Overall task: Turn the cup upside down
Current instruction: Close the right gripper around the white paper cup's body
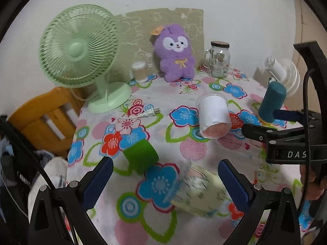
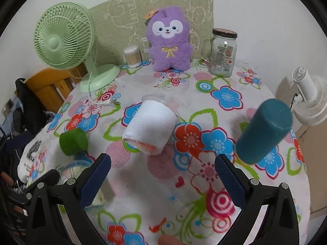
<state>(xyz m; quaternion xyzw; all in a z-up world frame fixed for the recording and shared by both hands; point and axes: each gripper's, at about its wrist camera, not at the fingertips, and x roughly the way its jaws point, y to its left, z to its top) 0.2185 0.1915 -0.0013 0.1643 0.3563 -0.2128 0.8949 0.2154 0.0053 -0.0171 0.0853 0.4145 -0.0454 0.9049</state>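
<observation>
Two grippers: both over the table, each with its blue-padded fingers spread wide and nothing between them.
Table [image 2: 204,183]: covered by a flowered cloth.
Fan [image 2: 61,36]: green, standing upright at the far left corner; its plug lies on the cloth in front of it.
Plush [image 2: 169,40]: purple, seated at the far edge, between a tub of cotton swabs [image 2: 132,57] and a lidded glass jar [image 2: 222,53].
Left gripper [image 1: 165,183]: fingers apart on either side of a blurred, clear yellowish cup [image 1: 198,194] that sits nearer the right finger; contact cannot be told.
Right gripper [image 2: 163,179]: fingers apart over bare cloth, the white cup just beyond them.
White cup [image 2: 150,126]: tilted, wrapped in white, open mouth facing the camera and down.
Teal cup [image 2: 265,130]: tilted, right of the white cup, well apart from it.
Green cup [image 2: 72,140]: on its side, left of the white cup.
</observation>
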